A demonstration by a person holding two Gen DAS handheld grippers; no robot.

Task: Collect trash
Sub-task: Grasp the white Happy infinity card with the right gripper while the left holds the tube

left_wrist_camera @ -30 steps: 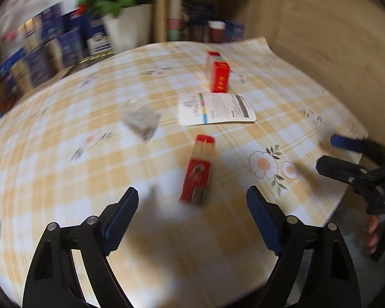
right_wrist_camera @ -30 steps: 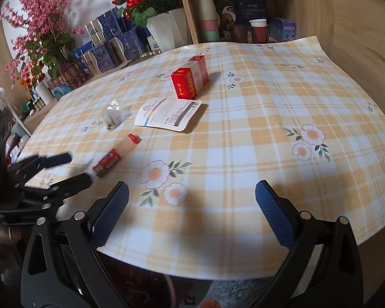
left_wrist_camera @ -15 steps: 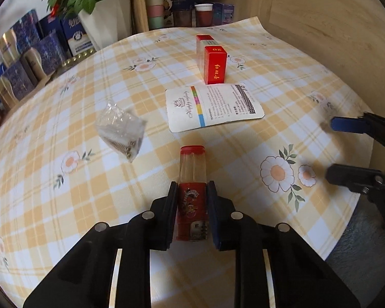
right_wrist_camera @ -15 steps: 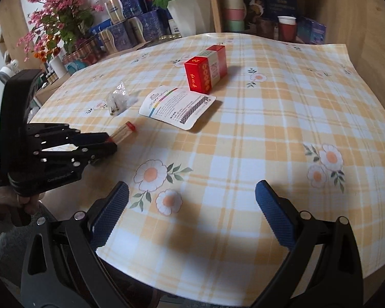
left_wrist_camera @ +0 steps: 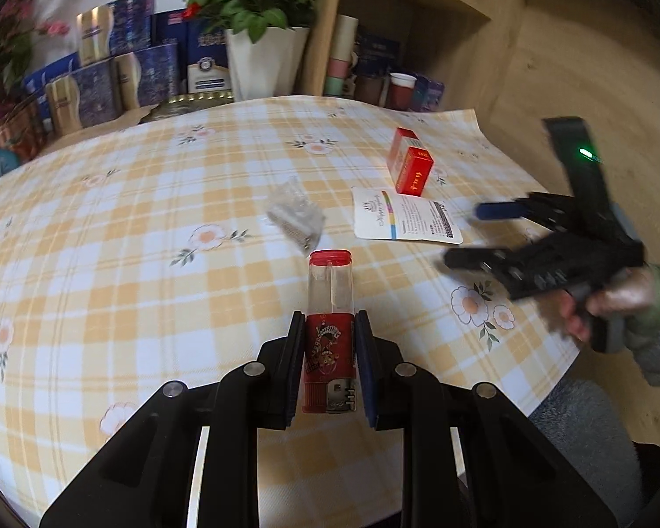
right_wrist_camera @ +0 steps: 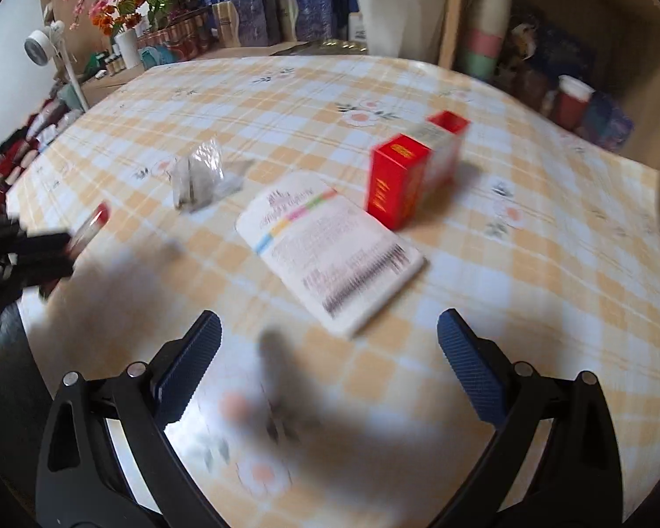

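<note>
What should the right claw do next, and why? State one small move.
Probably ease the right claw forward and down over the white printed packet. Its jaws stand open with nothing between them, and the packet lies flat on the checked tablecloth just ahead. The left claw is already shut on the red-capped tube, so that piece is taken care of.
</note>
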